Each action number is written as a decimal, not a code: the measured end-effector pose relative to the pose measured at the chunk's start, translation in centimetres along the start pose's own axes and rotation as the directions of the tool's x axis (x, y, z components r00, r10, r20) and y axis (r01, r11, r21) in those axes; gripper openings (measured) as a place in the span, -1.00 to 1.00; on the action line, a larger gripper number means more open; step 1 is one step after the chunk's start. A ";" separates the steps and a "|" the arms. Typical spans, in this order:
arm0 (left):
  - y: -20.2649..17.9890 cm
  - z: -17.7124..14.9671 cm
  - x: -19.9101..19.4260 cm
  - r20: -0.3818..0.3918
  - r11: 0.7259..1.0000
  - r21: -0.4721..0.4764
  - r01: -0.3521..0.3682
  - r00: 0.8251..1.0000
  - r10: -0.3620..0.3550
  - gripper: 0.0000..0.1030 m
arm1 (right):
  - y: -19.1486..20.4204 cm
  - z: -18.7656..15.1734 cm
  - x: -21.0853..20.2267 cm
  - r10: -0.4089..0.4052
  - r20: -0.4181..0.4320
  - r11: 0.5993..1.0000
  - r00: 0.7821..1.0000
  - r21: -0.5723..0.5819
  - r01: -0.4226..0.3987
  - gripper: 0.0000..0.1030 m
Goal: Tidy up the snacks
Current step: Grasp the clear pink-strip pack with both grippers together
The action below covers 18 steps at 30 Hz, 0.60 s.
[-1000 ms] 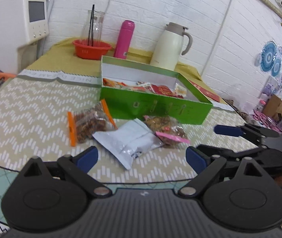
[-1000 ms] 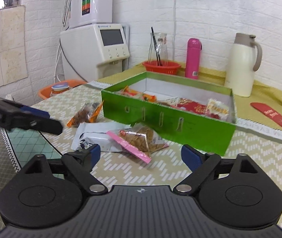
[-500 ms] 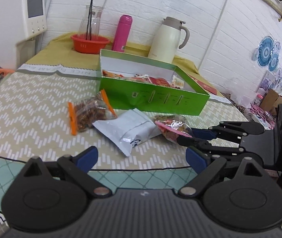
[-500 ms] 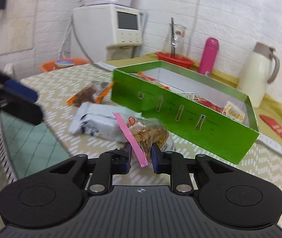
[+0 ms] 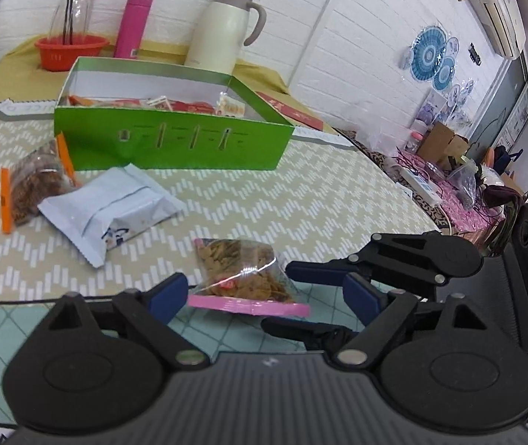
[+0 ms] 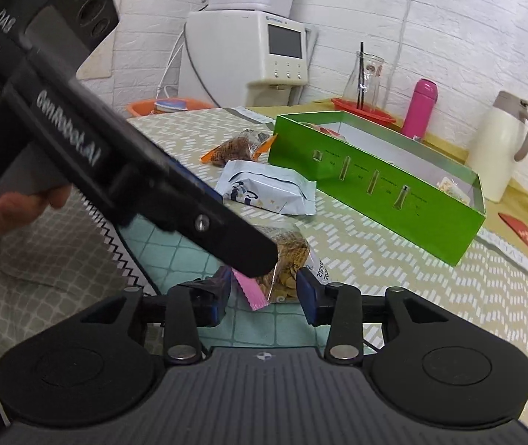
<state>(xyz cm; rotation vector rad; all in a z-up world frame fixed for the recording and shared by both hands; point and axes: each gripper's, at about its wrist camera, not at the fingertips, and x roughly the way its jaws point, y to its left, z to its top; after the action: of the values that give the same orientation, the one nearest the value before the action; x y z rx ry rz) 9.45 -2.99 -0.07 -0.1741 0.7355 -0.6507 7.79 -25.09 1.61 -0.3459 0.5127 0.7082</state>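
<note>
Left wrist view: a clear pink-edged snack bag lies at the table's near edge, between both tongs.
It is crinkly, see-through, filled with golden-brown chips, and has a red label and a pink sealed strip along its near side. The left gripper is spread wide around it, pads apart from it. The right gripper has loosened, its blue pads just beside the bag's ends; contact is unclear. A white pouch, an orange-edged bag and the green box sit farther back.
</note>
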 end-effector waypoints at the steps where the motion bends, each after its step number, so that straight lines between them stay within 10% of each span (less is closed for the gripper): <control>1: 0.1 0.0 0.1 -0.005 1.000 -0.001 -0.002 1.000 0.002 0.47 | -0.1 0.0 0.1 0.005 0.000 1.000 1.000 0.018 -0.004 0.54; 14: 2.0 0.1 1.3 -0.056 0.998 -0.056 0.013 0.998 -0.016 -0.08 | 0.5 -0.3 1.0 0.007 -0.024 0.998 1.000 0.058 -0.006 0.52; 18: 2.3 0.1 1.7 -0.048 0.997 -0.061 0.036 0.998 -0.039 -0.22 | 0.3 -0.4 1.3 -0.019 -0.030 0.998 0.999 0.065 0.021 -0.17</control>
<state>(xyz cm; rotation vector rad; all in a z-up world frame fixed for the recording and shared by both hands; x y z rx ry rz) 11.60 -2.28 -1.81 -0.2283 0.8016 -0.6706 8.32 -24.36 0.52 -0.2999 0.5582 0.6665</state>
